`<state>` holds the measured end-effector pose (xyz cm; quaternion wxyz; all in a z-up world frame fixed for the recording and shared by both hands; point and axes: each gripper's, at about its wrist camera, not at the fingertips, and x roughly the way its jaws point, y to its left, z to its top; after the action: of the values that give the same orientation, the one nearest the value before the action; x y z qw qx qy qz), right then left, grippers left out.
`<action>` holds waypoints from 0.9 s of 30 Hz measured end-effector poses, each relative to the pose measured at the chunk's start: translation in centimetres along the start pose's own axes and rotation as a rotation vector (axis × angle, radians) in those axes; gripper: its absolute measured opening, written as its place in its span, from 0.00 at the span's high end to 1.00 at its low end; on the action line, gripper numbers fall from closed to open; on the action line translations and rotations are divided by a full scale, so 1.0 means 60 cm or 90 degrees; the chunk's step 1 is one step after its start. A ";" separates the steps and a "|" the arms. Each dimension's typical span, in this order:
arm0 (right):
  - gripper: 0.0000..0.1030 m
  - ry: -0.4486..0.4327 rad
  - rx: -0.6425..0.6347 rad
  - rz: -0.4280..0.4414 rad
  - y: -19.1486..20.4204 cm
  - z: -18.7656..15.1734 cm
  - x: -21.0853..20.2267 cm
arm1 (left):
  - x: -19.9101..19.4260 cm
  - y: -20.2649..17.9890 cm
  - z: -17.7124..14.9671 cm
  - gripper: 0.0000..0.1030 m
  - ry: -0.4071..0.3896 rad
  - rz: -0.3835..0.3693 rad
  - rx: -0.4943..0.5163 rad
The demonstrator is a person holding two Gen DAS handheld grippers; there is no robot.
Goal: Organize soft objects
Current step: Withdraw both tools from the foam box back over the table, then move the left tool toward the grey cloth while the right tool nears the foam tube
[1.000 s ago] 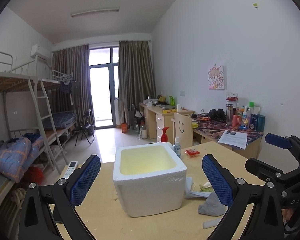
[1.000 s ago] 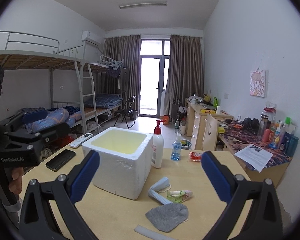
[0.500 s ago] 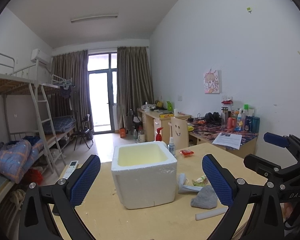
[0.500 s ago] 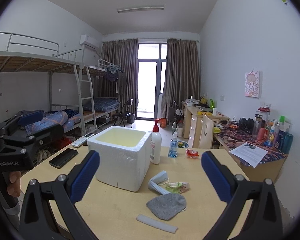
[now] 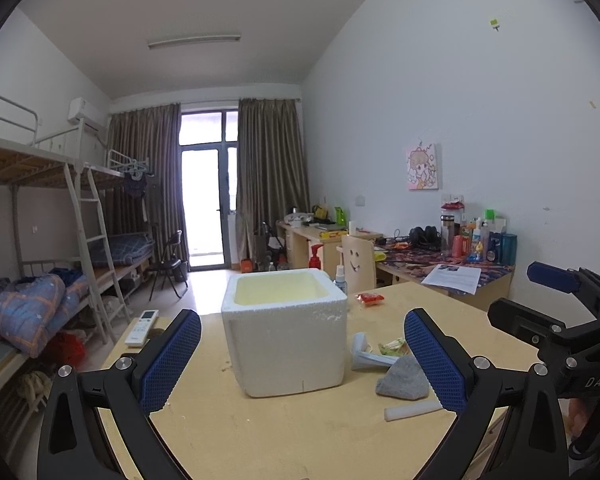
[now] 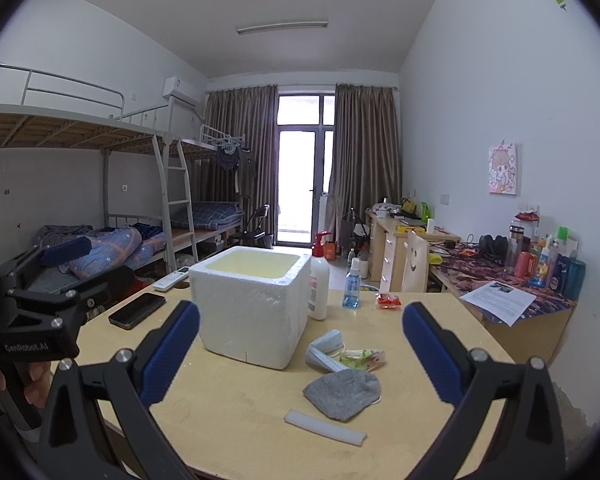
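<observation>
I have both tools raised above the near edge of the wooden table (image 6: 236, 412). My left gripper (image 5: 302, 360) is released, its blue pads spread wide and holding nothing. My right gripper (image 6: 300, 354) is likewise released and holds nothing.

Ahead of the left gripper, between its fingers as framed, stands the white foam box (image 5: 286, 328), upright, its top open and its interior pale yellow. From the right wrist view the same foam box (image 6: 254, 306) sits ahead and toward the left finger.

The soft items lie on the table to the right of the box. A grey cloth (image 6: 342, 394) lies crumpled directly ahead of the right gripper, between its fingers. Just beyond it are a folded pale blue item (image 6: 326, 350) and a green-printed wrapper (image 6: 360, 358), touching one another. A white foam strip (image 6: 324, 432) lies nearer to me than the cloth, just beside it.

Beyond the box I note a pump bottle (image 6: 319, 280), a small blue spray bottle (image 6: 351, 284) and a red packet (image 6: 388, 301). A black phone (image 6: 137, 310) lies ahead of the left gripper's side, with a remote control (image 6: 171, 279) farther off.
</observation>
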<state>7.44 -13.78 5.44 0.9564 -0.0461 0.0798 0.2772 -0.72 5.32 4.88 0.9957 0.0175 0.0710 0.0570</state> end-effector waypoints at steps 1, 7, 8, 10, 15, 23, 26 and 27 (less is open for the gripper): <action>0.00 0.000 0.002 -0.001 0.000 -0.004 0.000 | 0.001 -0.002 -0.007 0.01 0.001 -0.001 0.003; 0.00 0.018 0.008 0.001 -0.005 -0.037 0.013 | 0.004 0.003 -0.036 0.01 -0.004 0.009 -0.023; 0.00 0.025 0.009 0.001 -0.006 -0.043 0.017 | 0.006 0.003 -0.042 0.01 -0.004 0.013 -0.026; 0.00 0.033 0.013 0.002 -0.009 -0.052 0.020 | 0.011 0.001 -0.053 0.01 0.000 0.020 -0.023; 0.00 0.039 0.023 0.007 -0.017 -0.076 0.028 | 0.018 -0.011 -0.080 0.01 0.004 0.014 -0.015; 0.00 0.062 0.057 0.027 -0.032 -0.110 0.050 | 0.033 -0.029 -0.116 0.01 0.013 0.005 -0.003; 0.00 0.069 0.063 0.030 -0.037 -0.120 0.057 | 0.046 -0.034 -0.123 0.01 0.029 -0.007 -0.001; 0.00 0.073 0.066 0.031 -0.039 -0.123 0.060 | 0.051 -0.035 -0.125 0.01 0.034 -0.009 -0.002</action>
<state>10.75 -14.82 -2.35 0.9442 -0.0107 0.1500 0.2929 1.42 3.78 -3.05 0.9938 0.0142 0.0978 0.0504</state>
